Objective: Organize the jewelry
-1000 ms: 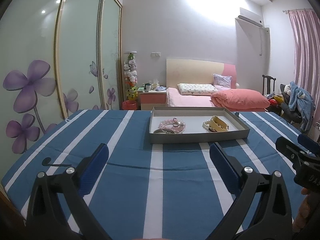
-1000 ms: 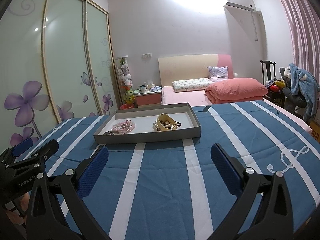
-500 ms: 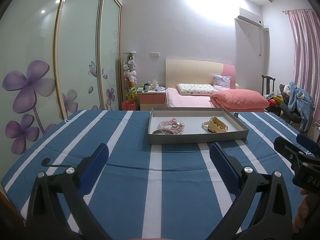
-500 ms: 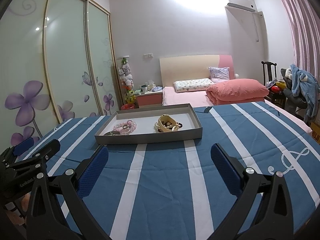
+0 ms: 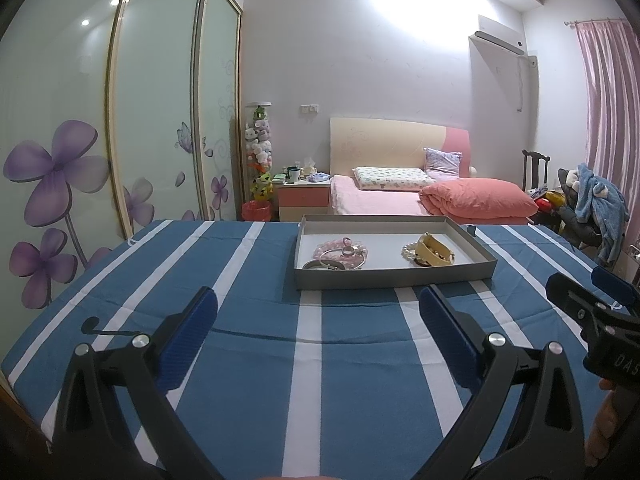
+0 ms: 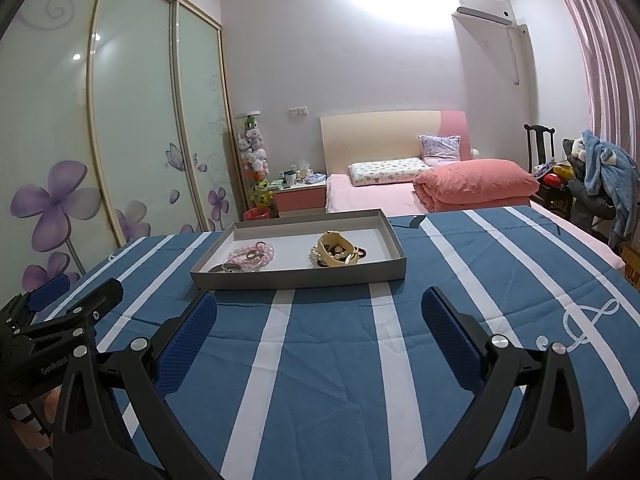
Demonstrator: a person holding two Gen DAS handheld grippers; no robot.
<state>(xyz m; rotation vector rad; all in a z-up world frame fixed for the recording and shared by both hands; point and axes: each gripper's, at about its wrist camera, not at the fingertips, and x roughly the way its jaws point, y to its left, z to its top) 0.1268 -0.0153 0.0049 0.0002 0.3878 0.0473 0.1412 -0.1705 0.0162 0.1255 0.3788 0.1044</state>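
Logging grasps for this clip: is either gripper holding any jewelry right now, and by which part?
Nothing is held. The left gripper and right gripper are open above the striped cloth; the jewelry lies in the tray.

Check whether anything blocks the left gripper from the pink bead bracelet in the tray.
Only the tray's near wall. The left gripper hangs open over bare striped cloth, nothing lying between it and the tray. The pink bead bracelet sits behind that wall, with a metal bangle partly in front, so reach over the wall.

Matt grey tray [image 5: 394, 278], striped cloth cover [image 5: 256, 320], glossy pink beads [image 5: 340, 249]
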